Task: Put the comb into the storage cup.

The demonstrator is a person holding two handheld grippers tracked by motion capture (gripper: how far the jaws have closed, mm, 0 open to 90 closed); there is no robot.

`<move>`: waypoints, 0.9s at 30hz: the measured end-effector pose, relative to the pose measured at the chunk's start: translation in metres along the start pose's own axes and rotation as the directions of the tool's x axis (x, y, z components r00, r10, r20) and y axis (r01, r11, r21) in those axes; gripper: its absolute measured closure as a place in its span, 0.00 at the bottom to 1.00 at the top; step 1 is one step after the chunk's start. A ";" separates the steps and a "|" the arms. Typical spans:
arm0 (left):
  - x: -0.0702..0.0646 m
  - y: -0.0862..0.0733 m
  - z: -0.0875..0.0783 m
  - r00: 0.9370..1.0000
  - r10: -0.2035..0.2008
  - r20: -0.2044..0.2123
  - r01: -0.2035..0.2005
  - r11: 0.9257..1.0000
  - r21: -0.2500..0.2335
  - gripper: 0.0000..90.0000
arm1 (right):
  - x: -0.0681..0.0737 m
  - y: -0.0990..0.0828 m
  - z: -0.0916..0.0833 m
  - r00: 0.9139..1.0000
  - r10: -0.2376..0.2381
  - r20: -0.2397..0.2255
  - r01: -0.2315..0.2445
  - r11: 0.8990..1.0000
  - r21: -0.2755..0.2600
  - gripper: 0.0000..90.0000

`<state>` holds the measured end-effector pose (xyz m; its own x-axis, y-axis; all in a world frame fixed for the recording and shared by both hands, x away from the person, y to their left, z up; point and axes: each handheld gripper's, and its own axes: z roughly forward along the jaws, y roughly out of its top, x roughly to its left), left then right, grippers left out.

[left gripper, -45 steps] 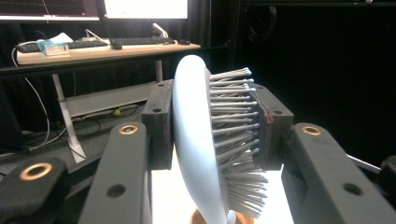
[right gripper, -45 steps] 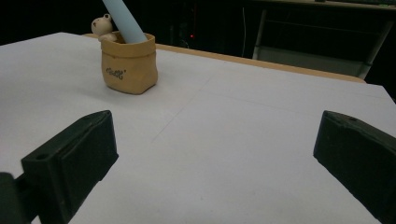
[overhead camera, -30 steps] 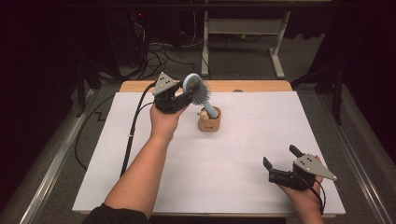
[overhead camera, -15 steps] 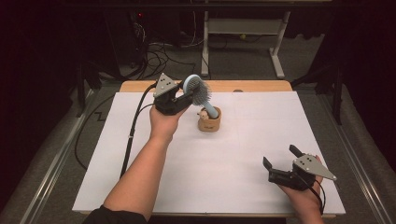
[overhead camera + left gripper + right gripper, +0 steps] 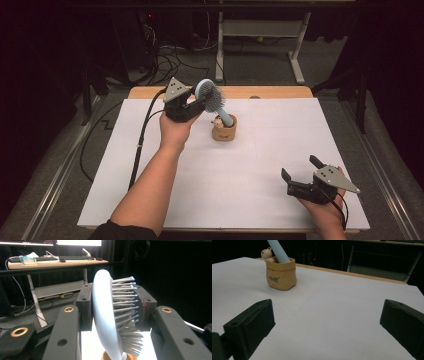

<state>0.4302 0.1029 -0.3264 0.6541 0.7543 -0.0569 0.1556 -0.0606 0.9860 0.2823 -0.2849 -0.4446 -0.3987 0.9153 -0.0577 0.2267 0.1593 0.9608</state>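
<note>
- High view: the small tan holder [image 5: 224,131] stands toward the far side of the white table [image 5: 280,215], and everything else is best read from it. The pale blue hairbrush [image 5: 212,97] has its handle down inside that holder and its head leaning up and away to the holder's far left.
- The left gripper [image 5: 196,103] sits just to the left of the holder, at the height of the brush head, with the person's forearm stretched across the sheet to reach it. I'd say it comes in from the side because the head is the one part standing clear above the rim.
- Left gripper view: the jaws are clamped on the brush head [image 5: 110,315], one pad against the smooth back, the other pressed into the bristles [image 5: 126,305]. Gripping across the flat of the head looks like the steadiest hold for guiding the handle in the holder or drawing it out; which of the two it is I can't say from here.
- The rim of the holder [image 5: 107,357] peeks in right below the brush, so the handle end is in the holder.
- The right gripper [image 5: 300,175] rests on the near right of the table, well apart from the holder, jaws wide apart and nothing between them. It seems parked out of the way.
- Right gripper view: the holder [image 5: 280,273] stands well beyond the open jaws with the blue handle [image 5: 278,251] slanting out, a small figurine [image 5: 267,253] just behind its rim.
</note>
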 end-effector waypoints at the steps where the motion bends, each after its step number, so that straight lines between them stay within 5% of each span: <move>1: 0.000 0.000 0.000 1.000 0.001 0.000 -0.001 1.000 0.001 0.64 | 0.000 0.000 0.000 1.000 0.001 -0.001 -0.001 1.000 0.000 0.00; 27: -0.006 -0.012 0.020 1.000 0.009 -0.001 -0.009 0.999 0.045 0.64 | -0.001 0.000 0.000 1.000 -0.001 0.000 0.001 1.000 -0.002 0.00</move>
<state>0.4393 0.0861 -0.3415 0.6545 0.7545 -0.0481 0.1827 -0.0962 0.9784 0.2827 -0.2854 -0.4447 -0.3994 0.9149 -0.0586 0.2247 0.1597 0.9612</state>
